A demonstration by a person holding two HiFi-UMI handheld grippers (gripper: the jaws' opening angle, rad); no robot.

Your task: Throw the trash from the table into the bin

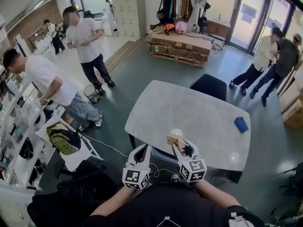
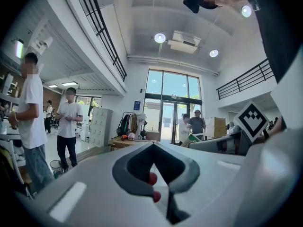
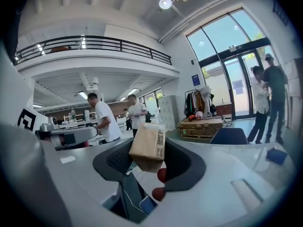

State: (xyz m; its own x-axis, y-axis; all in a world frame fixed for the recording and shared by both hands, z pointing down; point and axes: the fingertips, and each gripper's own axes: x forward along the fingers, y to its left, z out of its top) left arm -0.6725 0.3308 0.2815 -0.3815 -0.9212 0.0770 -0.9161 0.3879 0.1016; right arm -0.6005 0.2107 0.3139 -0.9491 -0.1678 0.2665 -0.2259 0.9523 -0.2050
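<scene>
- The right gripper [image 1: 182,147] has its jaws closed on a small brown cardboard box with a printed label on one side [image 3: 148,148]. The dark pads press on the box from both sides and it sits tilted between them.
- In the head view the box [image 1: 175,140] is held over the near edge of the table, close to the person's body.
- The left gripper [image 2: 152,148] has its jaws pressed together, tips meeting, with nothing between them. It sits just beside the right gripper, off the near edge of the table [image 1: 140,152].
- Both grippers show their marker cubes toward the head camera.
- The pale grey table with rounded corners [image 1: 189,108] spreads out beyond the grippers.
- A small blue flat object [image 1: 241,124] lies near the table's right edge, well apart from the grippers.
- A dark padded chair [image 1: 209,86] stands at the table's far edge.
- A small round mesh bin [image 1: 91,93] stands on the grey floor to the far left of the table, next to the feet of two people in white shirts, well apart from the box.
- Farther back a wooden pallet stacked with flat cardboard [image 1: 180,45] lies on the floor in front of a rack of hanging clothes [image 1: 176,4].
- Two more people stand at the far right by the glass doors.
</scene>
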